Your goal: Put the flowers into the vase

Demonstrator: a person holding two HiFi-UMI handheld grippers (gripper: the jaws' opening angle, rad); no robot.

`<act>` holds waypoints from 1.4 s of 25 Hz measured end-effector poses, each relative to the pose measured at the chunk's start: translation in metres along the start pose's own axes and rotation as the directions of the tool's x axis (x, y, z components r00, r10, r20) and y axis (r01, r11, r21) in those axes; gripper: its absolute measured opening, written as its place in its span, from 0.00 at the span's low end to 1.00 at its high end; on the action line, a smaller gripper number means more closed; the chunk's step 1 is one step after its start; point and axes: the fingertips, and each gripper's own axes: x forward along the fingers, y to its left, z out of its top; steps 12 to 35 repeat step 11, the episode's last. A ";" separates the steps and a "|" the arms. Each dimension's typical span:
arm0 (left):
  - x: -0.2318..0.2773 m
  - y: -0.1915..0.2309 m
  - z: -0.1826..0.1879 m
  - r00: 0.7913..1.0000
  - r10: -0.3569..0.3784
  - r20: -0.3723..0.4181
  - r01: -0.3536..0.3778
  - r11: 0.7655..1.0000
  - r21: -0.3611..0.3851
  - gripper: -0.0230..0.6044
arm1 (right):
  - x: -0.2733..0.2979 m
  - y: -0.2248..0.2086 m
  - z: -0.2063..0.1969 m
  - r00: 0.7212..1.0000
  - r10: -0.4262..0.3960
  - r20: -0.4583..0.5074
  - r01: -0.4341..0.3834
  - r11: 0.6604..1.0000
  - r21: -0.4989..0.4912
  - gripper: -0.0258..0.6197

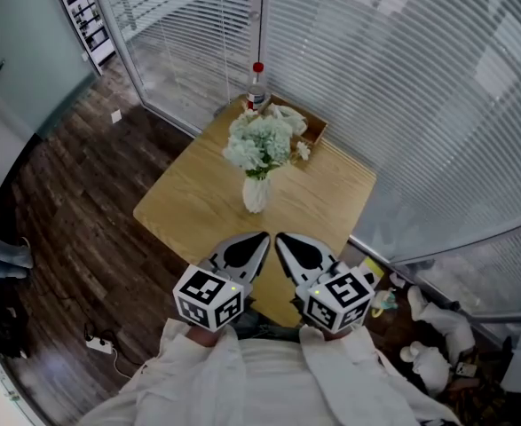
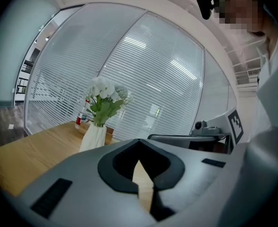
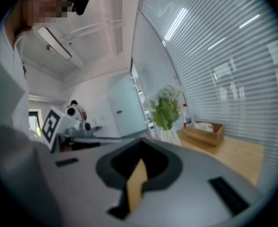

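Note:
A white vase (image 1: 255, 195) stands mid-table on the wooden table (image 1: 189, 204), with a bunch of white flowers (image 1: 262, 142) and green stems in it. The left gripper view has the vase (image 2: 94, 137) and flowers (image 2: 103, 94) ahead at the left. In the right gripper view the flowers (image 3: 167, 109) are ahead, right of centre. My left gripper (image 1: 260, 239) and right gripper (image 1: 283, 240) hover side by side over the table's near edge, well short of the vase. Both are shut with nothing in them; only a thin slit shows between the jaws.
Behind the vase stand a red-capped bottle (image 1: 256, 89) and a low wooden box (image 1: 311, 128) holding something white. Glass walls with blinds (image 1: 402, 78) close in the back and right. Soft toys (image 1: 438, 327) lie on the floor at the right, a power strip (image 1: 98, 344) at the left.

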 end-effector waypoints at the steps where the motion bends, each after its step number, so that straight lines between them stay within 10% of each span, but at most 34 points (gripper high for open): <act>1: 0.000 0.001 0.000 1.000 0.005 -0.002 -0.005 1.000 0.003 0.05 | 0.000 -0.001 0.000 1.000 -0.001 0.000 0.001 1.000 0.000 0.06; 35: -0.003 0.006 -0.003 1.000 0.027 -0.013 -0.027 1.000 -0.001 0.05 | 0.000 -0.002 0.000 1.000 -0.012 -0.003 0.012 1.000 -0.006 0.06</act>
